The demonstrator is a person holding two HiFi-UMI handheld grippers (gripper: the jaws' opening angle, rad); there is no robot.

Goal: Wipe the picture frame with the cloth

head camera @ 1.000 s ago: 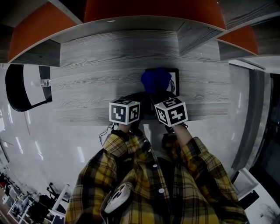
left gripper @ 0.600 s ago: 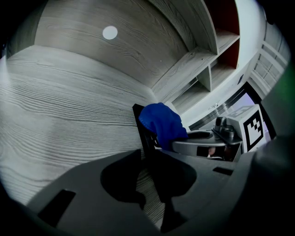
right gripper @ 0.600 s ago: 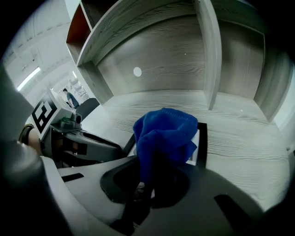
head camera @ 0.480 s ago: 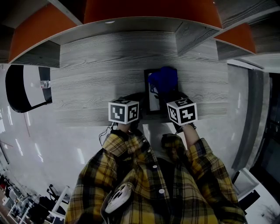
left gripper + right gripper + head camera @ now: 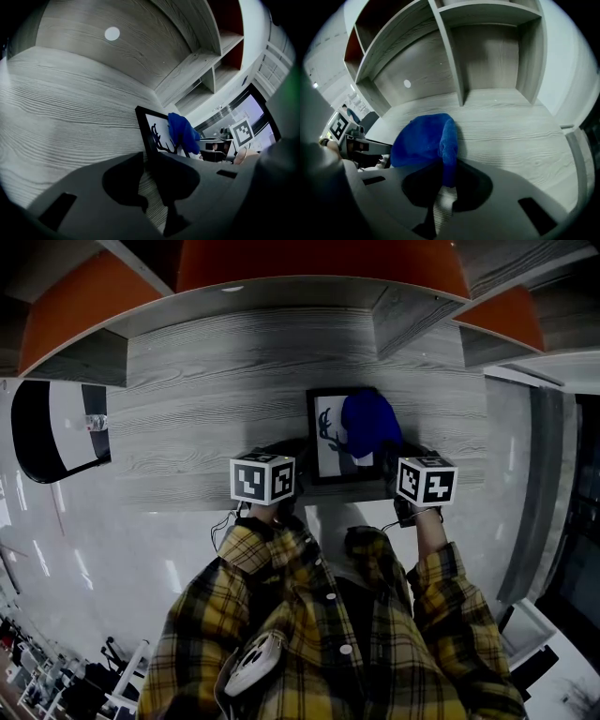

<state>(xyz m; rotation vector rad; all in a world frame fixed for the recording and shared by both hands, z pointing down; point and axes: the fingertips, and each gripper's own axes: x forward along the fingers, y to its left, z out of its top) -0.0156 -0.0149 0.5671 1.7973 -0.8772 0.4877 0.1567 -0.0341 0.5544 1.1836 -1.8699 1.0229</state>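
Head view: right gripper [image 5: 392,457], cloth [image 5: 368,424] shifted right across frame [image 5: 312,439].

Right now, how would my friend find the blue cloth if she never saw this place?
Look at the wide grey wooden desk under the shelves. Near its front edge sits a black picture frame with antlers drawn on white. The cloth is the bright blue bundle over the frame's right side, pinched in the right gripper; nothing else on the desk is blue.
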